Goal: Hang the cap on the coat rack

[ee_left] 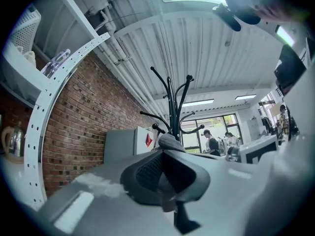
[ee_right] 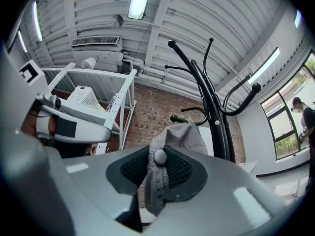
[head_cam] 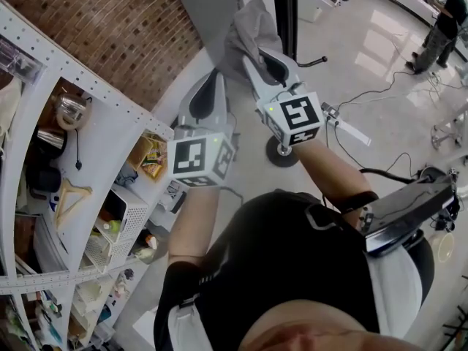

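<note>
Closest to the head camera is the person's dark-shirted chest, with both forearms reaching away toward 12 o'clock and the marker cubes facing up. The right gripper [head_cam: 257, 55] is the forward one. Its own view shows the right gripper [ee_right: 158, 156] clamped on the grey cap [ee_right: 184, 136], the pads pinching a stitched band with a round stud, so the crown bulges beyond the jaws toward 1 o'clock. The coat rack [ee_right: 211, 107] stands behind the cap at about 1 o'clock, its black pole running upright. A knobbed hook [ee_right: 253, 88] curls out at 2 o'clock, and a lower hook end sits just above the cap, seemingly not touching. From the head, the cap [head_cam: 252, 24] lies at 11 o'clock of the pole [head_cam: 289, 13], near it. The left gripper [head_cam: 212, 79] sits at 8 o'clock of the right one and further from the rack. In its own view the left gripper [ee_left: 165, 156] has its jaws together on nothing I can make out. The right hand looks best placed, and the job likely turns on carrying the cap's hollow over a hook tip.
</note>
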`<state>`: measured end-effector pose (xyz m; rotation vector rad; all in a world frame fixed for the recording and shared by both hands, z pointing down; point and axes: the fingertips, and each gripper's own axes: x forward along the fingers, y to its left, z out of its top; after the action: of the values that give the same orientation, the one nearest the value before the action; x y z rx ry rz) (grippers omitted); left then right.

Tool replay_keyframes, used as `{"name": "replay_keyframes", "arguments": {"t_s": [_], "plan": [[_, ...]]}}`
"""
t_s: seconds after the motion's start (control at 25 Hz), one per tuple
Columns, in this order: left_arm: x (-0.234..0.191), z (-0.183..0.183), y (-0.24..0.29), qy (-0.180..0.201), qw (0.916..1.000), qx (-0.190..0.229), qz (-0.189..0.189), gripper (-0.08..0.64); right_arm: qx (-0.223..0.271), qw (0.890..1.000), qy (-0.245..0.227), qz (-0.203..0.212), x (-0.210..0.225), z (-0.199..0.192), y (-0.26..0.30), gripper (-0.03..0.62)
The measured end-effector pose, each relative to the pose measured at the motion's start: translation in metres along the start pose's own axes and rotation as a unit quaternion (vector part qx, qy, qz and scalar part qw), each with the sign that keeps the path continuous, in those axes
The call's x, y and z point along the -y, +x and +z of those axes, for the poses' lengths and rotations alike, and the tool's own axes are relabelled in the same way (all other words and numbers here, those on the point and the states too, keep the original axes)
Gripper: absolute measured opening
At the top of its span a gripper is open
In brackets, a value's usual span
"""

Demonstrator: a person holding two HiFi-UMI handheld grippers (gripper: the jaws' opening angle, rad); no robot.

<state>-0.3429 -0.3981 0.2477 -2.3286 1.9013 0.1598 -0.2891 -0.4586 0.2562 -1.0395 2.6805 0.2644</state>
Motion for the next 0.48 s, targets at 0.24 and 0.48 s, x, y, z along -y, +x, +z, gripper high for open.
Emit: {"name": "replay_keyframes", "arguments": {"t_s": [0.24,0.48], "plan": [[0.002,-0.01,-0.006,-0.005,0.9999,-0.01,0.004,0.011,-0.034,0.999,0.018,-0.003,0.003,-0.033,0.002,0.086],[0.006,-0.018,-0.024,-0.012,0.9997,-0.017,0.013,0.011,-0.048,0.999,0.022,0.003,0.0,-0.045,-0.006,0.132]]}}
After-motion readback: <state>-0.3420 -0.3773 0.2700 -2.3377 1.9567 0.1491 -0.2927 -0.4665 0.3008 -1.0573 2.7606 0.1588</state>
